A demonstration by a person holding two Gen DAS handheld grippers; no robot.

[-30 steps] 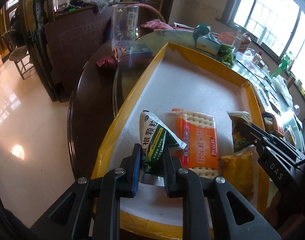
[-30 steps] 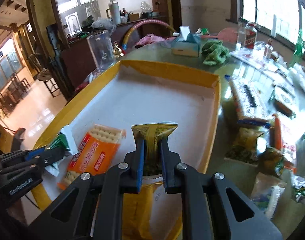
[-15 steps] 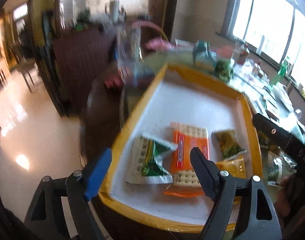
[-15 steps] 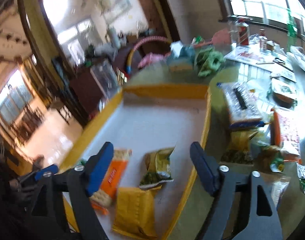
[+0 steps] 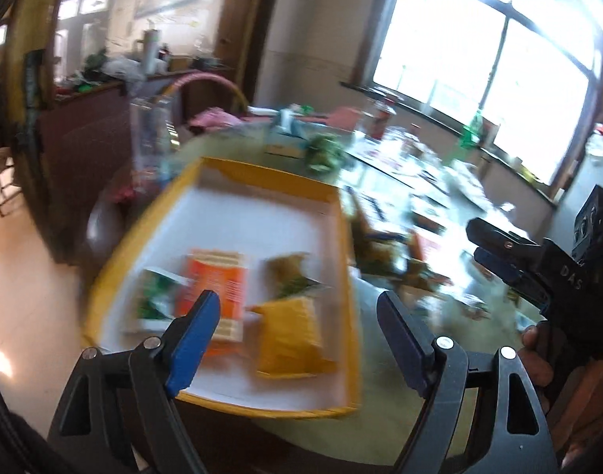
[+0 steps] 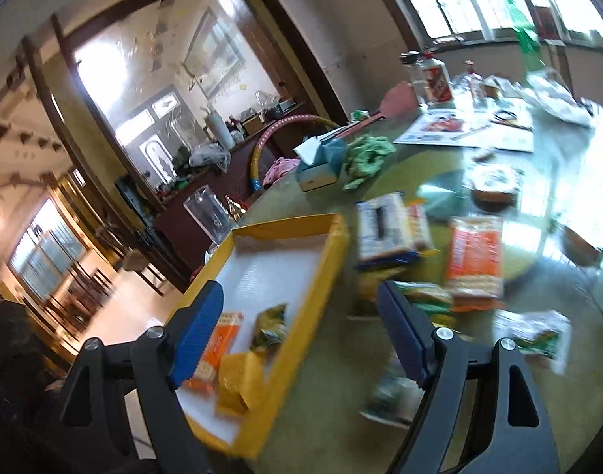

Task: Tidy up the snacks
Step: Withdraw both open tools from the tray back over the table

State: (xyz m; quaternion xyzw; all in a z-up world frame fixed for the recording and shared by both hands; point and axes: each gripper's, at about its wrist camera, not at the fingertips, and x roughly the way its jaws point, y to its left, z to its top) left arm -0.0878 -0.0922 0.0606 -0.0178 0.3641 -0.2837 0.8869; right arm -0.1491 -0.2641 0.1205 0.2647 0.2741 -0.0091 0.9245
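A yellow-rimmed tray (image 5: 350, 276) (image 6: 321, 260) with a white floor holds several snack packs: a green-and-white pack (image 5: 155, 300), an orange cracker pack (image 5: 214, 288) (image 6: 222, 339), a green-yellow pack (image 5: 291, 276) (image 6: 269, 328) and a plain yellow pack (image 5: 289, 339) (image 6: 238, 379). My left gripper (image 5: 297, 335) hangs open above the tray's near right corner, holding nothing. My right gripper (image 6: 301, 335) is open and empty over the tray's right rim; in the left wrist view the right gripper (image 5: 510, 260) shows at the right, held by a hand (image 5: 536, 355). Loose snacks lie on the table right of the tray, among them an orange cracker pack (image 6: 475, 264) and a blue-edged pack (image 6: 388, 233).
The glass-topped table (image 6: 439, 170) carries a tissue box (image 6: 321, 166), a green cloth (image 6: 368, 158), bottles (image 6: 433, 79), papers and a round tin (image 6: 494, 185). A clear jug (image 6: 208, 213) (image 5: 151, 138) stands beyond the tray's far left corner. A dark cabinet lies behind; floor is left.
Both grippers opened and let go: the green-and-white pack and the green-yellow pack now lie in the tray. Both grippers pulled back, rose and swung right, toward the loose snacks.
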